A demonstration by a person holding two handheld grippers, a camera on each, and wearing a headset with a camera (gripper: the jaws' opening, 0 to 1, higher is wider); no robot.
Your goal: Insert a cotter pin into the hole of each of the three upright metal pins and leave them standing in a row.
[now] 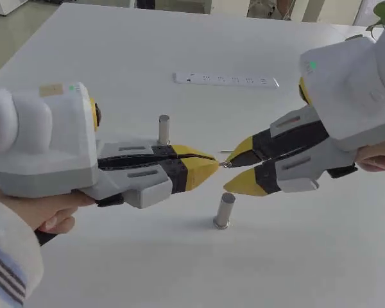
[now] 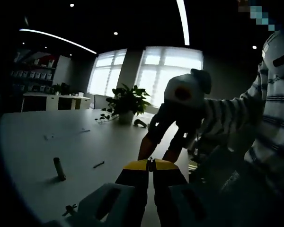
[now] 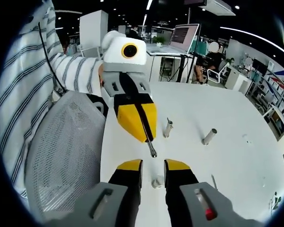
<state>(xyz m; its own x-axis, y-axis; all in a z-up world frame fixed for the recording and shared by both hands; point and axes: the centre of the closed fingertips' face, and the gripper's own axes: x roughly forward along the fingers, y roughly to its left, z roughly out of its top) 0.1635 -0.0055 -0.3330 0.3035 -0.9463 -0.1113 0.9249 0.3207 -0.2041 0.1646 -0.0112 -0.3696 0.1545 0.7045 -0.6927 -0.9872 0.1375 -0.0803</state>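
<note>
My left gripper (image 1: 215, 164) is shut on a thin cotter pin (image 3: 152, 150), whose looped end sticks out of the yellow jaw tips. My right gripper (image 1: 231, 172) faces it tip to tip, open, with nothing between its jaws. Two upright metal pins stand on the white table: one (image 1: 163, 128) behind the left gripper, one (image 1: 224, 210) in front of both tips. In the right gripper view one metal pin (image 3: 157, 182) stands low between my open jaws, and two more (image 3: 167, 127) (image 3: 209, 136) stand farther off. A loose cotter pin (image 2: 99, 164) lies on the table.
A white power strip (image 1: 226, 80) lies at the back of the table (image 1: 115, 58). A potted plant (image 2: 127, 101) stands at the table's far end. A mesh chair back (image 3: 66, 156) and the person's striped sleeve (image 3: 33, 94) are close by.
</note>
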